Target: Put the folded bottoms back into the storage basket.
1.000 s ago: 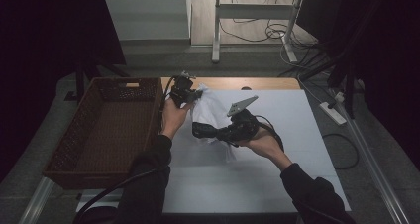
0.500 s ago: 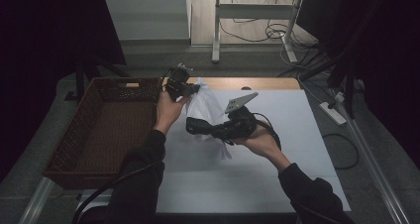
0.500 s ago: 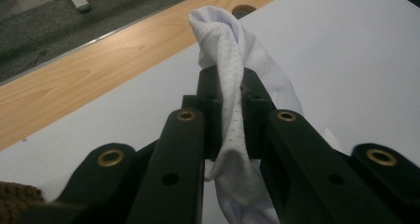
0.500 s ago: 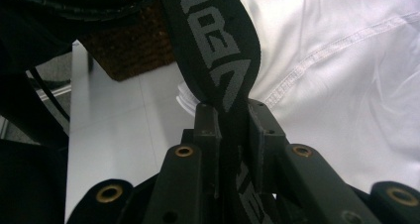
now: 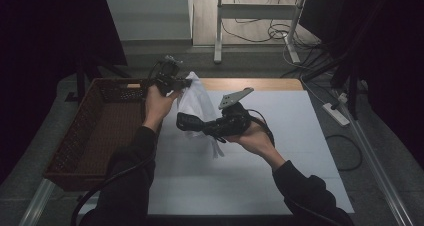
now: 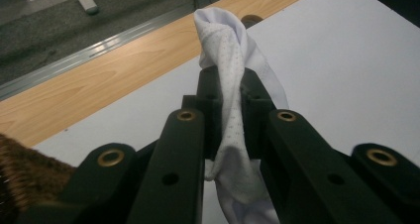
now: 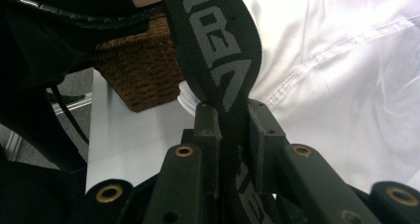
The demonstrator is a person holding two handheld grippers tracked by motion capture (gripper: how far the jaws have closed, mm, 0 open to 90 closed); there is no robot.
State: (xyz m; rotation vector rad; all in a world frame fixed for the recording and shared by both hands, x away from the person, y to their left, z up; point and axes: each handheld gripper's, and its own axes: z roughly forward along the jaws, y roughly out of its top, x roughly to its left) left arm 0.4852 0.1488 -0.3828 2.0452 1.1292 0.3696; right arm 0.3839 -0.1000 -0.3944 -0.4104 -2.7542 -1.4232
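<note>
A white garment (image 5: 196,102) with a black lettered waistband (image 7: 218,40) hangs in the air between my two grippers, over the left part of the white mat (image 5: 290,156). My left gripper (image 5: 173,81) is shut on a bunched fold of the white dotted fabric (image 6: 223,30), which is pinched between its jaws (image 6: 229,78). My right gripper (image 5: 184,121) points left, lower and nearer, and is shut on the waistband, with its jaws (image 7: 232,112) clamped on the strap. Smooth white cloth (image 7: 341,65) spreads behind the band.
A brown wicker basket (image 5: 95,136) stands left of the mat, close under the left hand, and its corner (image 7: 141,73) lies near the right gripper. A strip of bare wood (image 5: 250,83) runs along the table's far edge. Cables and a power strip (image 5: 340,115) lie on the floor at right.
Both hands have risen, lifting the garment off the mat. The left gripper went up and toward the far left, the right one up a little, so the cloth now hangs between them.
</note>
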